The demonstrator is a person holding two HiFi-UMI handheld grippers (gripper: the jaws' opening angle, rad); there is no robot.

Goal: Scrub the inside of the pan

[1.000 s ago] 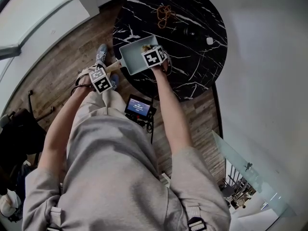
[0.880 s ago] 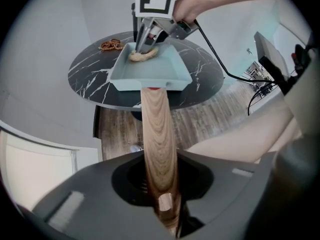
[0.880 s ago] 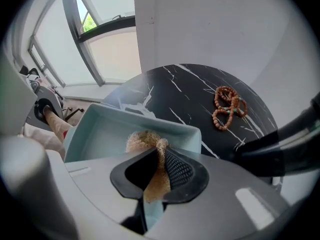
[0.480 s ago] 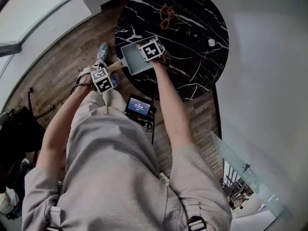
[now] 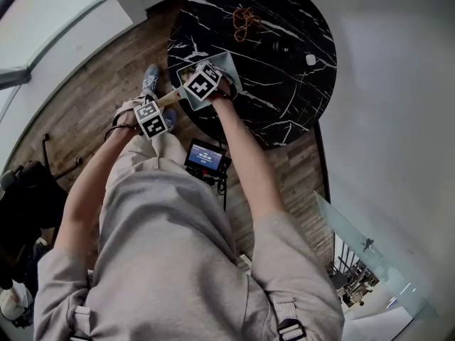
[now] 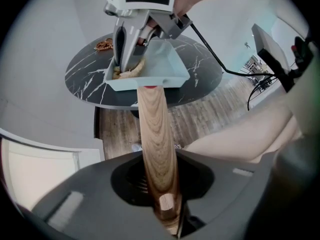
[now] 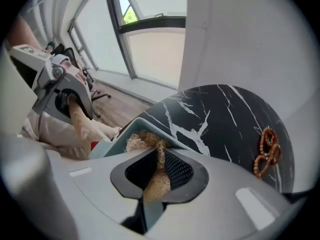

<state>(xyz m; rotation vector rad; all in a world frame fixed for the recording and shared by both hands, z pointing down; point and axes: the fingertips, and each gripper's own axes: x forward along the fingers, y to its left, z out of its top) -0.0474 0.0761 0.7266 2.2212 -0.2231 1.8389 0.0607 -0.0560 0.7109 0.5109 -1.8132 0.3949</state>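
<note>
My right gripper (image 7: 157, 176): jaws nearly closed, clamped on a fibrous scrubber (image 7: 142, 140), which is down inside the pan (image 6: 150, 82). My left gripper (image 6: 165, 204): jaws gripping the wooden handle (image 6: 154, 134), just eased open a touch (handle between them). The pan sits at the table (image 7: 220, 119) edge nearest me, its handle overhanging. Beads (image 7: 265, 151) lie on the table's far side.

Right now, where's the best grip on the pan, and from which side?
The wooden handle, near its free end, from off the table edge. It is long, straight and juts past the table into open air; the pan body is wide and thin-walled. The left hand-held gripper holds it there, its jaws having just opened slightly around it.
</note>
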